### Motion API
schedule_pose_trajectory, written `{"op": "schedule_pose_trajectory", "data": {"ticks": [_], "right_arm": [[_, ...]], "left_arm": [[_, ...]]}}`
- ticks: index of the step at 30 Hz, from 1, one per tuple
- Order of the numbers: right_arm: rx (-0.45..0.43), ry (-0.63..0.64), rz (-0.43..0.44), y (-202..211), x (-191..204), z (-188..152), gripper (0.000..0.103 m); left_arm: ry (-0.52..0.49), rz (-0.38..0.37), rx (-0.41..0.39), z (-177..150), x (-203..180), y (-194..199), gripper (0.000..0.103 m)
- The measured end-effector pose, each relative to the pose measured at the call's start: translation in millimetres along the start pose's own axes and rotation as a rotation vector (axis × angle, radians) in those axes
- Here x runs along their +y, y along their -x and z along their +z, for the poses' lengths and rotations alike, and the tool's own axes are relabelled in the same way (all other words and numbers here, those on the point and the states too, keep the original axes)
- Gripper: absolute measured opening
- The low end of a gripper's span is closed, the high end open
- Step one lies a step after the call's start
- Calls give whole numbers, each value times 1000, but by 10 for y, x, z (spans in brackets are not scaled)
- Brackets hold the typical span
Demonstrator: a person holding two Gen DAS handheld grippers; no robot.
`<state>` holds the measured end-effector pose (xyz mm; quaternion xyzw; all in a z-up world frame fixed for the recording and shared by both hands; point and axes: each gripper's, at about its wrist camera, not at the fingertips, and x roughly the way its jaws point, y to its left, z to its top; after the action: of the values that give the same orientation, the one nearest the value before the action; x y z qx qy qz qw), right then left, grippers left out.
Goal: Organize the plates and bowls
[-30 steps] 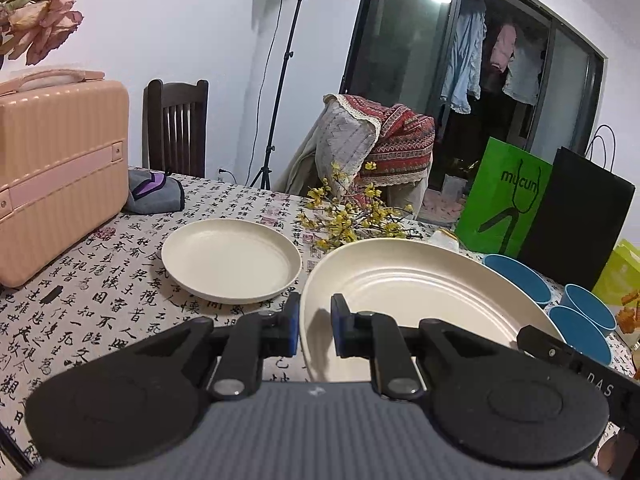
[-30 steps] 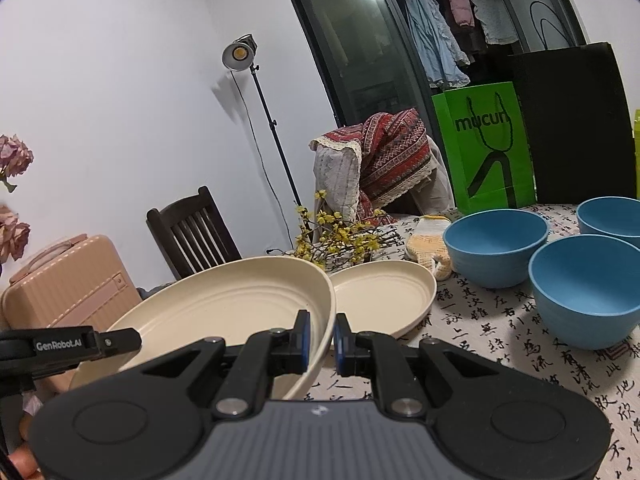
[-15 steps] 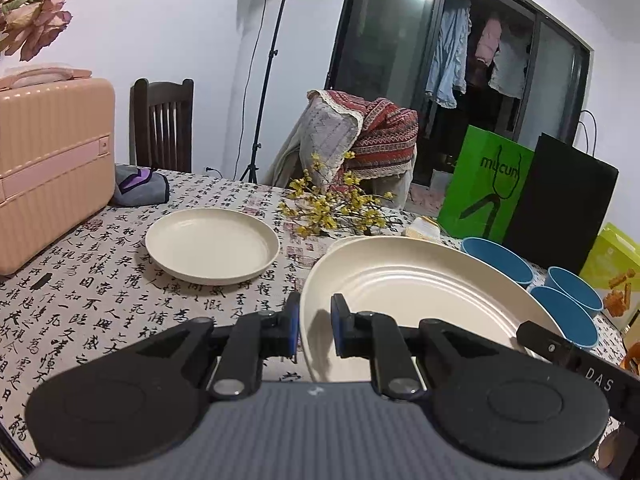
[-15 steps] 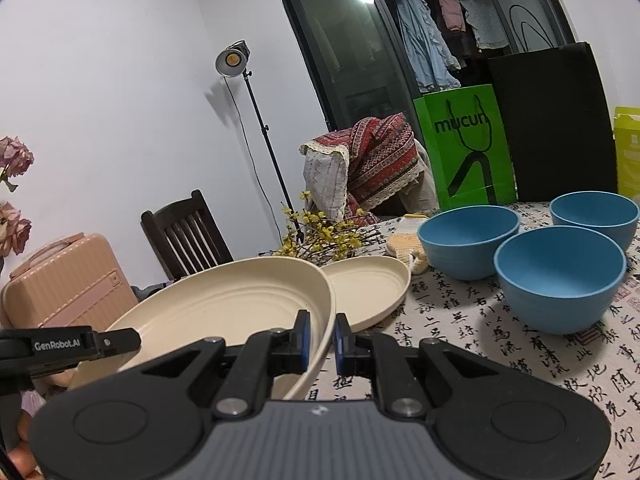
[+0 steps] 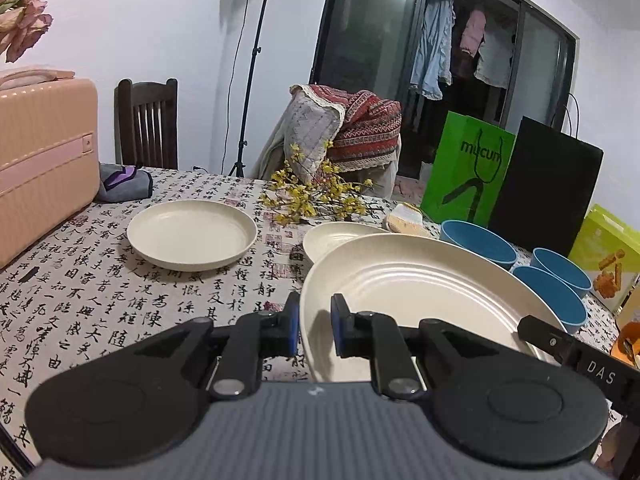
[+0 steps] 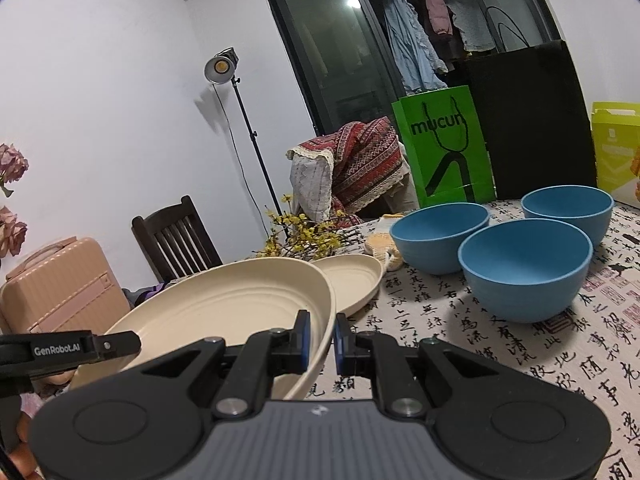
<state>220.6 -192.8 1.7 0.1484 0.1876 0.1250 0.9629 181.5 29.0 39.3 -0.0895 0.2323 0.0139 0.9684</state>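
Two tongs hold one big plate (image 5: 420, 280) between you: the left gripper (image 5: 314, 330) pinches its left rim, the right gripper (image 6: 320, 338) pinches its right rim. It seems lifted above the table (image 5: 120, 300), tilted. A smaller plate (image 6: 352, 276) lies just ahead, partly under its far edge; three blue bowls (image 6: 524, 272) stand to the right.
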Motion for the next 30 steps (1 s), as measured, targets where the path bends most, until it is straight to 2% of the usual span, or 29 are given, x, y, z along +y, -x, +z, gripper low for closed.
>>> {"op": "schedule_pose_trajectory", "data": {"ticks": [30], "right_arm": [[8,-17,-55,263,-456,-211,12]], "left_arm": [[-62,-45,44,-358,-412,-43,16]]}}
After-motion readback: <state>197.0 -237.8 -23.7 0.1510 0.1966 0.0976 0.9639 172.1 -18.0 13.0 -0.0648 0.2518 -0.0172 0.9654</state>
